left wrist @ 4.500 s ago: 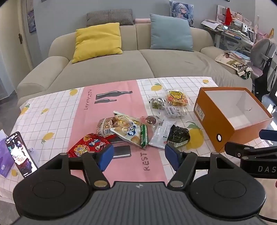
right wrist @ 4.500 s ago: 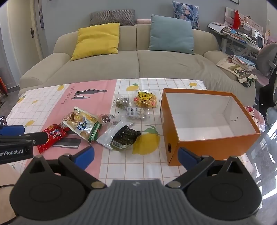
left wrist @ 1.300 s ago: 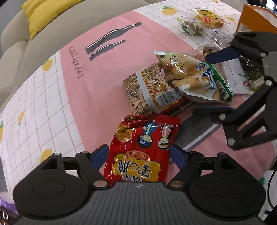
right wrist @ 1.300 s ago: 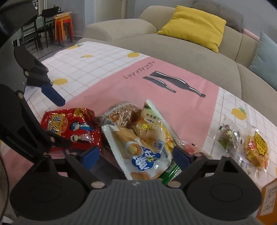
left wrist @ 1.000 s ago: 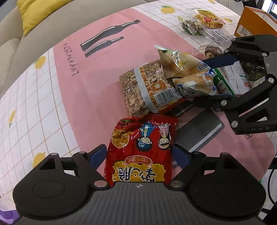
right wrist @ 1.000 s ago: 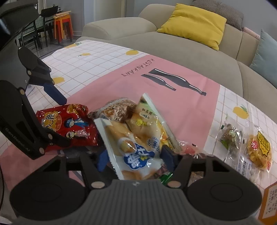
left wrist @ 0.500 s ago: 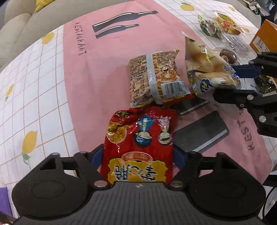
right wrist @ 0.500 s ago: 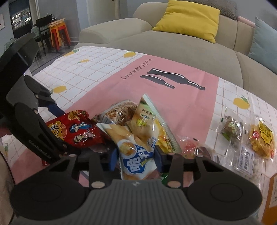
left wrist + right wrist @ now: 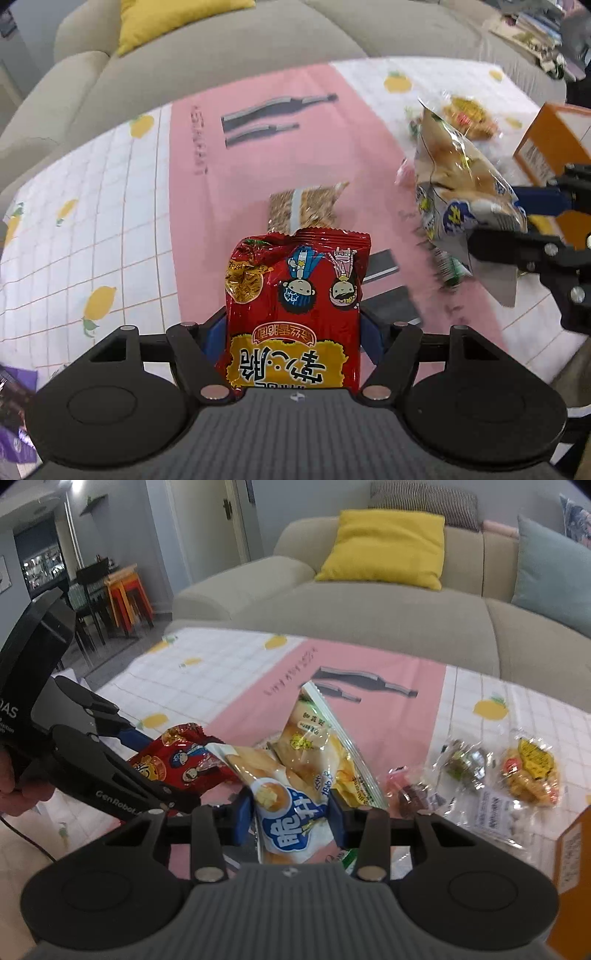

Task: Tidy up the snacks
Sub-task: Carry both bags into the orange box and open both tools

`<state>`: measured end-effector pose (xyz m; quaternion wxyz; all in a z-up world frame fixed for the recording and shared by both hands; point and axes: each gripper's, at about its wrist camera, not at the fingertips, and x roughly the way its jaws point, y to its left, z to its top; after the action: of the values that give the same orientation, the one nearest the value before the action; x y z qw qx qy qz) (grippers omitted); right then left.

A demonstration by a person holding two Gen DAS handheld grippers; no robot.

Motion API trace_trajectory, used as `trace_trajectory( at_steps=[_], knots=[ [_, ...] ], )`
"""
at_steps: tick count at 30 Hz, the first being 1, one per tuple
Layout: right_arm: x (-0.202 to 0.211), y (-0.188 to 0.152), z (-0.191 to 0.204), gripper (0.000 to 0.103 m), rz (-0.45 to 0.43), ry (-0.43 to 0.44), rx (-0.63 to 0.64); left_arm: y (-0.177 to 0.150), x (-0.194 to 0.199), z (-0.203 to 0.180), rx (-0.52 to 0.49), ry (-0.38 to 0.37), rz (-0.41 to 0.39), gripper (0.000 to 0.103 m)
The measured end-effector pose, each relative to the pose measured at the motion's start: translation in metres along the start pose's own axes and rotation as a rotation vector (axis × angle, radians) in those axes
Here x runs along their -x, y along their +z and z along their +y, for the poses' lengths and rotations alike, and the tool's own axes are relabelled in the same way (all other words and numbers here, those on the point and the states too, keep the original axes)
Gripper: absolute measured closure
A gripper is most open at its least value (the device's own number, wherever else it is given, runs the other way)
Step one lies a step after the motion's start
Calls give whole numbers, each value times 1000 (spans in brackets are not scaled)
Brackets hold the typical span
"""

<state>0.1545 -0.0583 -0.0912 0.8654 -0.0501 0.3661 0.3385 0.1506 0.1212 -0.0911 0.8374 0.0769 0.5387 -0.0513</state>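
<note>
While both hand-held grippers hang above a bench (image 9: 122,206) covered with a white grid cloth printed with lemons and a pink centre strip, each one grips a snack packet.

From the left wrist view, the left hand-held gripper (image 9: 291,334) has its blue pads pressed on either side of a red snack packet (image 9: 295,306). Its jaws have just been closing a little, with that packet between them. The packet bears cartoon faces and a yellow label, and it stands up out of the jaws, clear of the cloth. On the pink strip just beyond it lies a brown biscuit packet (image 9: 304,205), flat on the bench. Two dark flat cards lie beside the red packet, toward the right.

From the right wrist view, the right hand-held gripper (image 9: 291,818) is clamped, at a fairly narrow setting, on a pale bread packet (image 9: 291,805) with blue lettering. Its jaws have been closing, and the packet is pinched between the blue pads. The packet is raised off the bench, and a second, yellowish pouch hangs against it. The same packet shows at the right of the left wrist view, held in the air.

Further right on the bench lie several small clear-wrapped snacks (image 9: 498,771), loose and close together. An orange box (image 9: 554,144) stands at the right edge of the bench. A beige sofa (image 9: 369,605) with a yellow cushion (image 9: 388,546) lies behind the bench. Part of a hand (image 9: 14,786) holds the left tool.
</note>
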Motion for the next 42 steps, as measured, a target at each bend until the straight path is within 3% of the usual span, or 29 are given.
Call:
trace_trajectory(
  at_steps=[8, 16, 23, 28, 34, 42],
  knots=[
    [76, -6, -11, 63, -59, -61, 9, 10, 60, -37, -2, -58, -99, 22],
    [161, -14, -57, 63, -98, -171, -20, 50, 108, -108, -65, -159, -188, 22],
    [214, -25, -129, 63, -8, -286, -32, 100, 103, -198, -170, -267, -177, 22],
    [227, -39, -192, 63, 90, -337, -86, 131, 77, -261, -215, -337, -119, 22],
    [201, -56, -253, 63, 218, -353, -153, 161, 29, -309, -201, -414, -24, 22],
    [160, -76, -287, 63, 321, -333, -152, 171, -17, -342, -260, -339, 78, 22]
  ],
)
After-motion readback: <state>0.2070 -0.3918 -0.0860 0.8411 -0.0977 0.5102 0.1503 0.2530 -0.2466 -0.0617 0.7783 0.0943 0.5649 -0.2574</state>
